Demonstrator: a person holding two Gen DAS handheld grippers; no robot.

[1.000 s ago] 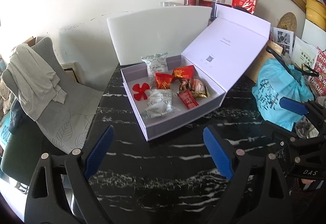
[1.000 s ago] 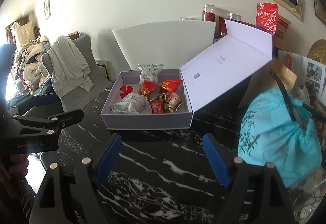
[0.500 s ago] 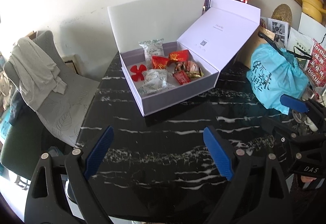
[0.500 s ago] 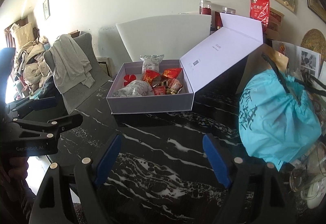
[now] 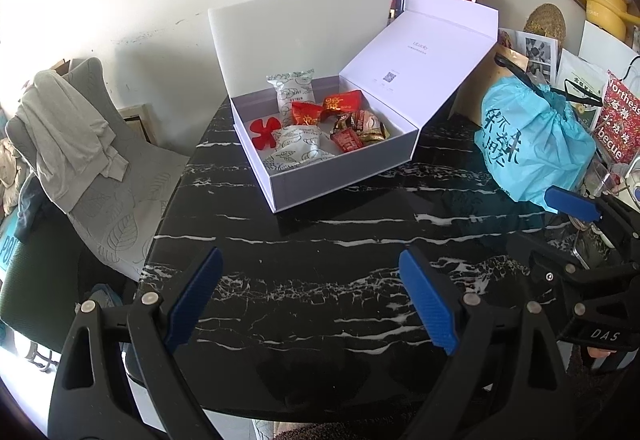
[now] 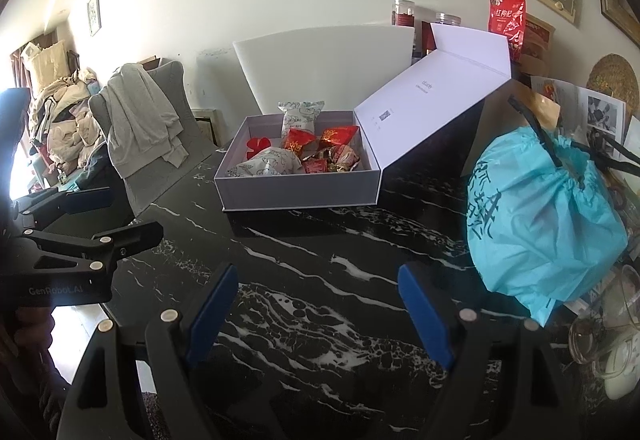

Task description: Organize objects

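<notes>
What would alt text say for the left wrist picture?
An open white gift box holding wrapped snacks sits on a black marble table. The open left gripper hovers empty in front; a turquoise bag lies right.

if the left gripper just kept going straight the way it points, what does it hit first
Probably the near wall of the open white box. The left gripper is open and empty over bare black marble table; if it angles downward, the tabletop comes first. Depth is unclear.

Bare black table (image 5: 320, 248) lies before the box (image 5: 340, 176); a blue bag (image 6: 544, 216) crowds its right.
</notes>
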